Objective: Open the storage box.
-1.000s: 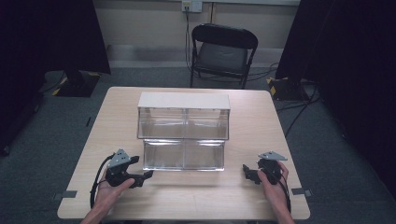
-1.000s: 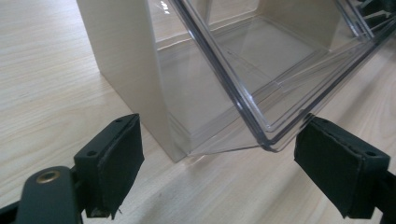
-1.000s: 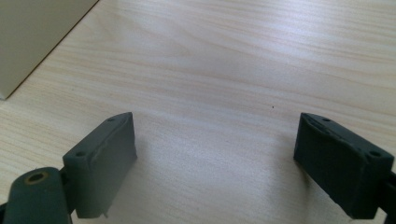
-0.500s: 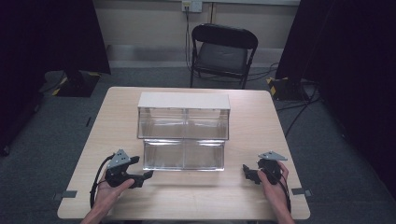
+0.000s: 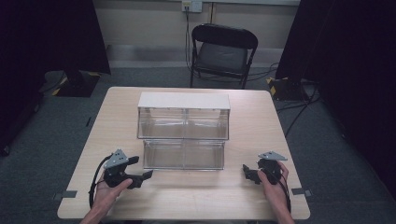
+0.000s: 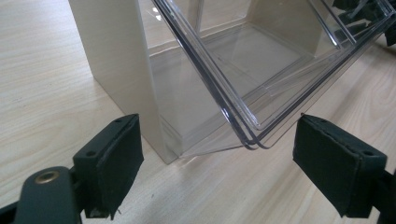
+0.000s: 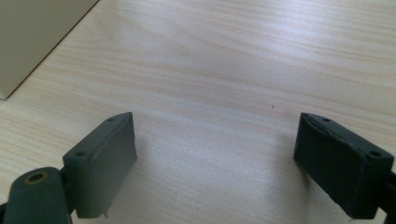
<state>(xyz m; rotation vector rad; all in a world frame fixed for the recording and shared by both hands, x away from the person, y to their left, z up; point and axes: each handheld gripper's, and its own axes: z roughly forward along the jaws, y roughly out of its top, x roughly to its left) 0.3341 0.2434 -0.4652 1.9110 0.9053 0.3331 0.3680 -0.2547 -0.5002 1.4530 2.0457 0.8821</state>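
A clear plastic bin unit (image 5: pixel 184 130) with a cream-coloured top and sides was seen standing near the middle of the wooden table (image 5: pixel 187 196), its 2 tiers stepped so that the lower tier reached closer to the person. Each tier was divided into 2 compartments, and as far as the high view allowed, all 4 appeared to hold nothing, though glare on the plastic made this uncertain.

The left gripper (image 5: pixel 144 176) was held low over the table just beside the lower tier's front left corner, pointing toward it. In the left gripper view, its jaws were spread wide with nothing between them, and the tilted-out clear bin front (image 6: pixel 261 88) of the lower tier was seen just beyond the pads, near but not touched; the cream side wall (image 6: pixel 119 70) stood ahead of the left pad.

The right gripper (image 5: pixel 246 172) was held beyond the unit's front right corner, apart from it, resting on or just above the table. In the right gripper view, its jaws were likewise spread wide and gripped nothing, with bare wood between them and an edge of the cream panel (image 7: pixel 37 37) at the upper left.

A black folding chair (image 5: pixel 223 53) was seen behind the table.
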